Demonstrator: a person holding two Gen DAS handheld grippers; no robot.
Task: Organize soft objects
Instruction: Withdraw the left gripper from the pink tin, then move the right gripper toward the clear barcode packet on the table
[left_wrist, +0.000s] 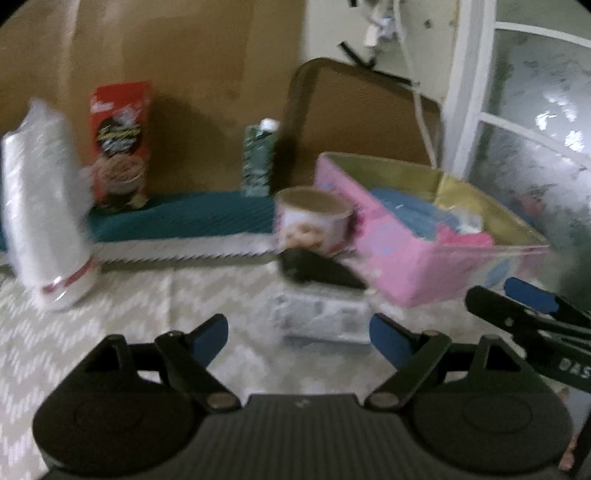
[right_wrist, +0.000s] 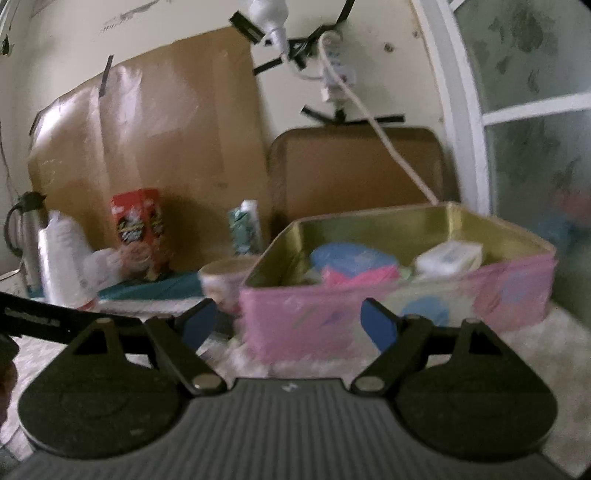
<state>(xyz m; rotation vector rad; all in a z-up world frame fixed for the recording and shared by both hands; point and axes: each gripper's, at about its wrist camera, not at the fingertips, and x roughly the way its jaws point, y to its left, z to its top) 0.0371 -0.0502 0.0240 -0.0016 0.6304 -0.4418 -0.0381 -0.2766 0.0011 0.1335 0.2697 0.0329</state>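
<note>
My left gripper (left_wrist: 299, 332) is open, with nothing between its blue pads. Just ahead of it a pale soft packet (left_wrist: 321, 317) lies on the patterned cloth (left_wrist: 129, 325), with a black object (left_wrist: 314, 271) behind it. A pink tin box (left_wrist: 406, 258) stands to the right, holding blue and pink soft things (left_wrist: 417, 218). My right gripper (right_wrist: 290, 321) is open and empty, close in front of the pink tin box (right_wrist: 314, 325). Inside the box are a blue item (right_wrist: 351, 258), a pink one (right_wrist: 358, 275) and a white packet (right_wrist: 448, 258). The right gripper (left_wrist: 487, 288) shows at the right edge of the left wrist view.
A round picture tin (left_wrist: 314, 225) stands beside the box. At the back are a red snack box (left_wrist: 118, 147), a green carton (left_wrist: 258, 162), a white wrapped stack (left_wrist: 48, 221) and a teal mat (left_wrist: 184, 218). A brown tray (right_wrist: 354, 170) leans on the wall, and a flask (right_wrist: 26, 236) stands far left.
</note>
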